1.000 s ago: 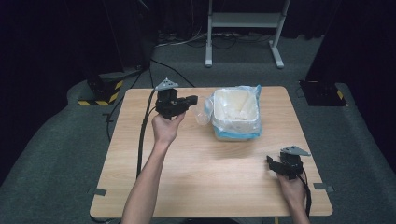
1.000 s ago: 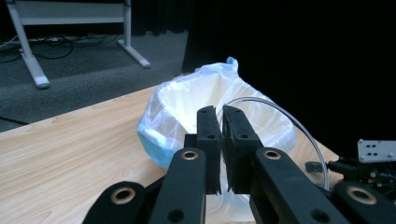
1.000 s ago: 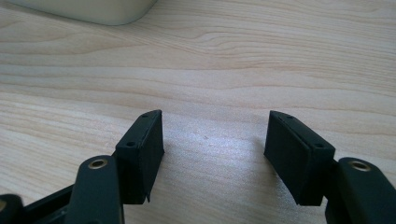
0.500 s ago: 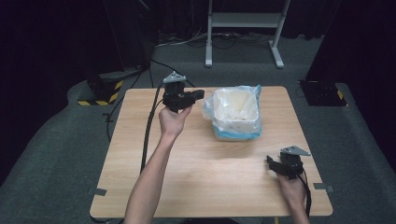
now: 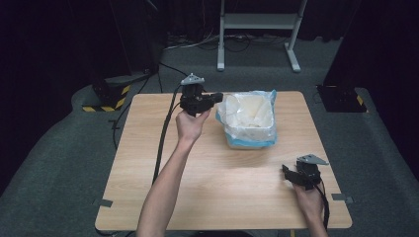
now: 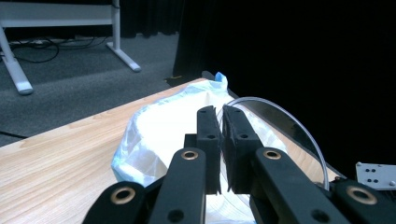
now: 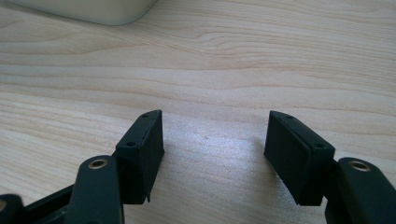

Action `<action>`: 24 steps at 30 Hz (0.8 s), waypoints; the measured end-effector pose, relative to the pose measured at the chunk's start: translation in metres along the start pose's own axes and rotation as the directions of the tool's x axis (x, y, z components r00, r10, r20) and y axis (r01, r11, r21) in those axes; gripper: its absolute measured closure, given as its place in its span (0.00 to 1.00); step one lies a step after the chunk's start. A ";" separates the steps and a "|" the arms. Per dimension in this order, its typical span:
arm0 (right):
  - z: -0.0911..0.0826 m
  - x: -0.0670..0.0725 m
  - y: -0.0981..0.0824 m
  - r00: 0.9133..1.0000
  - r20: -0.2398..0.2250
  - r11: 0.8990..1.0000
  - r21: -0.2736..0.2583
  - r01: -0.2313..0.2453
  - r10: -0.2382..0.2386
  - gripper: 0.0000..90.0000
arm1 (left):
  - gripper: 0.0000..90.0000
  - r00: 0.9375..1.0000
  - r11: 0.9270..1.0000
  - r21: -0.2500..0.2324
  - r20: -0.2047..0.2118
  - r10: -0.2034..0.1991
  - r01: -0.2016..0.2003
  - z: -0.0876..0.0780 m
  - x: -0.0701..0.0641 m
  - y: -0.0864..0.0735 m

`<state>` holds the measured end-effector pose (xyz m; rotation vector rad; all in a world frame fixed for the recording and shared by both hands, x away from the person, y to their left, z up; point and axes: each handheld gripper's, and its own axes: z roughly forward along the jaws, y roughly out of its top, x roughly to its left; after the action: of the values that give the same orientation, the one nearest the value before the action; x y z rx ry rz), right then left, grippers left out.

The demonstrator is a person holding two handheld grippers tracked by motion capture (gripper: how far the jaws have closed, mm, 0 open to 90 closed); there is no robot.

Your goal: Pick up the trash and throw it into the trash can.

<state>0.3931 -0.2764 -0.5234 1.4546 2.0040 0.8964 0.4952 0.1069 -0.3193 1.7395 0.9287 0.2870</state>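
Note:
A pale bin (image 5: 248,142) lined with a clear-and-blue plastic bag (image 6: 159,126) stands at the table's back centre. My left gripper (image 5: 216,97) is held up at the bin's left rim and points right across it. In the left gripper view its jaws (image 6: 219,109) are pinched on the thin edge of a clear plastic item (image 6: 261,98), perhaps a cup, whose rim arcs off to the right over the bag. My right gripper (image 5: 286,171) rests low near the front right corner. Its jaws (image 7: 215,135) stand wide apart over bare wood.
The wooden table (image 5: 222,192) has bare room in front of the bin and on its left. A black cable (image 5: 163,133) trails from the left gripper over the table's back left. Beyond the table are grey carpet, a metal stand (image 5: 257,22) and dark curtains.
My left hand has carried its gripper and the clear item to the right, from left of the bin up to its rim. The right gripper has stayed put.

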 end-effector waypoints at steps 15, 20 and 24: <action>0.000 0.000 0.000 1.000 0.000 1.000 0.000 0.001 -0.001 0.41 | 0.95 1.000 1.000 0.013 0.009 0.002 -0.002 0.022 -0.004 -0.001; 0.000 0.000 0.000 1.000 0.001 1.000 0.001 0.000 0.000 0.41 | 0.95 1.000 1.000 0.023 0.015 -0.006 0.006 0.027 -0.004 -0.002; 0.000 0.000 0.000 1.000 0.000 1.000 0.001 -0.001 0.001 0.41 | 0.95 1.000 1.000 0.030 0.009 -0.001 0.000 0.030 -0.005 -0.003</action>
<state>0.3930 -0.2763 -0.5234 1.4569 2.0041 0.8955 0.5085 0.0826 -0.3324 1.7665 0.9314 0.2661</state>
